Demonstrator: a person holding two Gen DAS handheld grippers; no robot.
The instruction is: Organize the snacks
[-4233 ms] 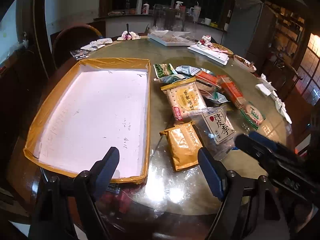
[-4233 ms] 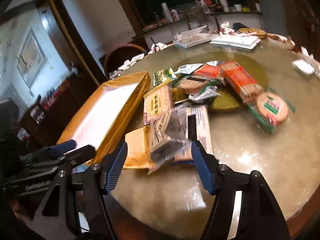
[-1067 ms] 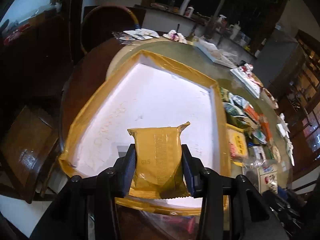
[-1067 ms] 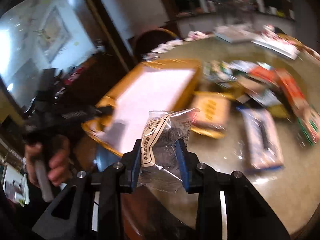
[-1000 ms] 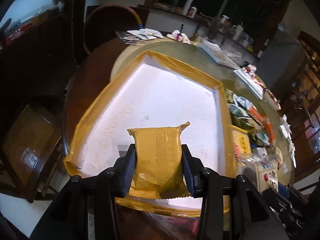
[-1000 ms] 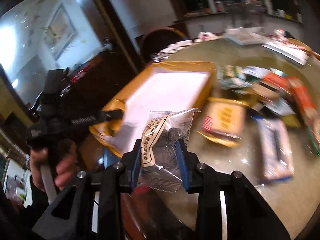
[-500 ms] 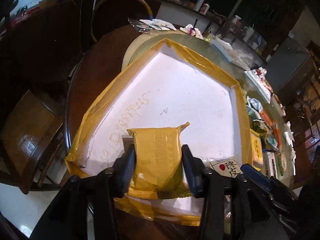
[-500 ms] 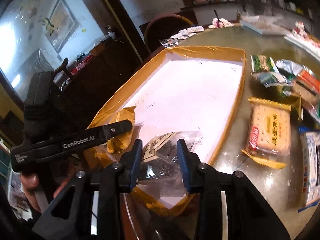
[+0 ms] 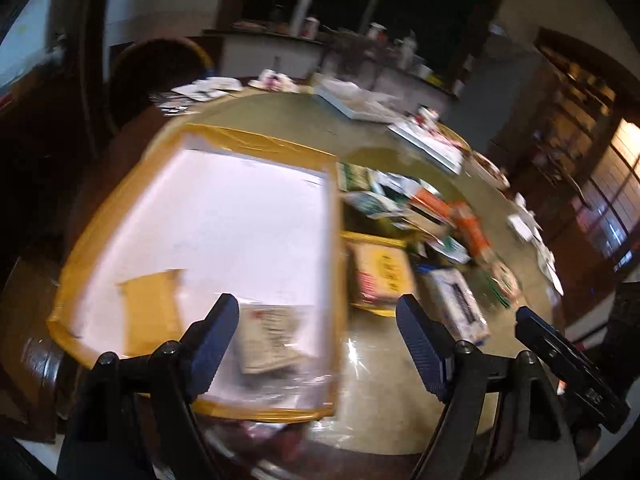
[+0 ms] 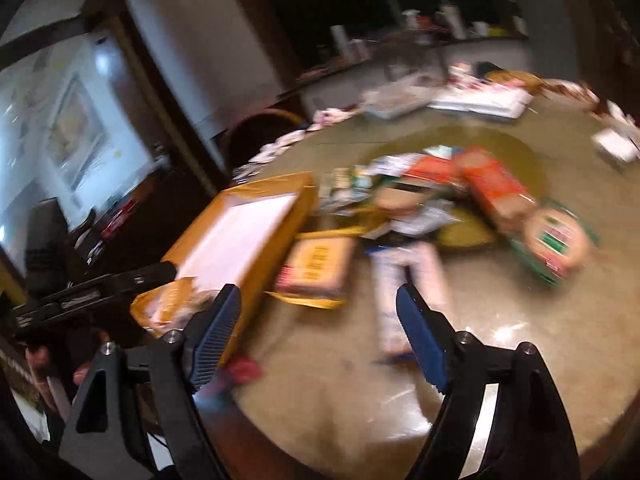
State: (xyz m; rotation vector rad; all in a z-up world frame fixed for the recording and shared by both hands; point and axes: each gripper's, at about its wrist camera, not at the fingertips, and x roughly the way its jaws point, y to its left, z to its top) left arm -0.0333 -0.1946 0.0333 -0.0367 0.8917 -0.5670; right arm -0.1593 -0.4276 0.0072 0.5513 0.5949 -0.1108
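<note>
Both tongs, left and right, gape wide and hold nothing. The gold packet and clear bag lie inside the tray, at its near end. Remaining snacks lie on the table just beside the tray; the nearest biscuit pack is probably best taken by its short edges, tongs kept level.

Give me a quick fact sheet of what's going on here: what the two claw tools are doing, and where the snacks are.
left gripper: open, empty
right gripper: open, empty
tray: yellow-edged, white floor
in tray: gold packet, clear bag with dark snacks, near corner
still on table: yellow cracker pack, white pack, orange pack, round green-labelled pack
image: motion-blurred
</note>
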